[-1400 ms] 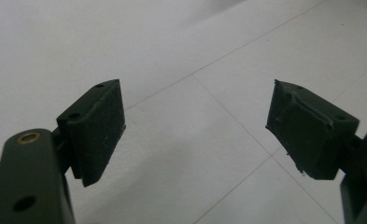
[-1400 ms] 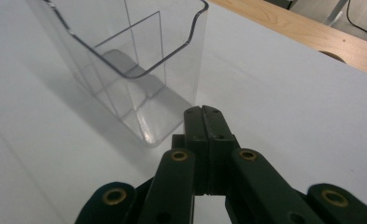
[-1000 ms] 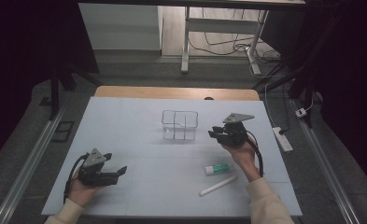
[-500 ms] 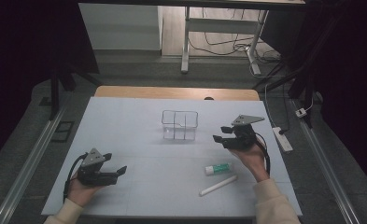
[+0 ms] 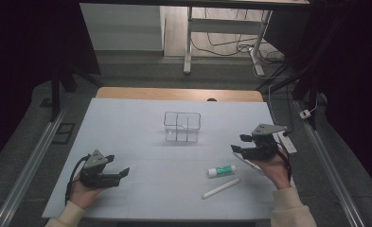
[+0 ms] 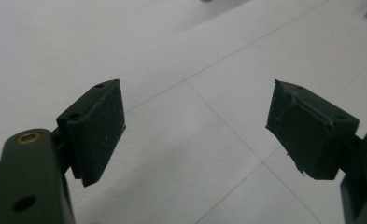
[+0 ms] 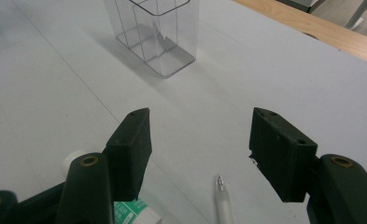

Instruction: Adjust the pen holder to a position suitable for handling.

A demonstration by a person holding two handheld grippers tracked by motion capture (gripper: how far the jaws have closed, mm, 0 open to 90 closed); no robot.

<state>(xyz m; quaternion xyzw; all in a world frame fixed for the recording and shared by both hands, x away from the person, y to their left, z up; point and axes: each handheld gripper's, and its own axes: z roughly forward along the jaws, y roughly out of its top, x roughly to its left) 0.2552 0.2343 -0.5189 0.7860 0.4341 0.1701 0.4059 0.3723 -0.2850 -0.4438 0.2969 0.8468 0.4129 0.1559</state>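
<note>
A clear plastic container (image 5: 182,126) with compartments stands upright at the middle of the white mat; it is also at the top of the right gripper view (image 7: 155,35). My right gripper (image 5: 240,143) hovers open to the right of it, nothing between its jaws (image 7: 200,144). Below it lie a white glue stick with a green label (image 5: 221,170) (image 7: 127,212), a translucent pen (image 5: 248,163) (image 7: 224,203) and a white stick (image 5: 220,188). My left gripper (image 5: 119,164) rests open at the front left, with bare mat between its jaws (image 6: 195,126).
The white mat (image 5: 127,118) covers a wooden table whose far edge (image 5: 179,93) shows. A white oblong device (image 5: 287,142) lies at the mat's right edge. Metal rails run along both sides of the table. Desk legs and cables stand beyond.
My right gripper has moved right and toward the person, away from the container. The left gripper has stayed almost still.
</note>
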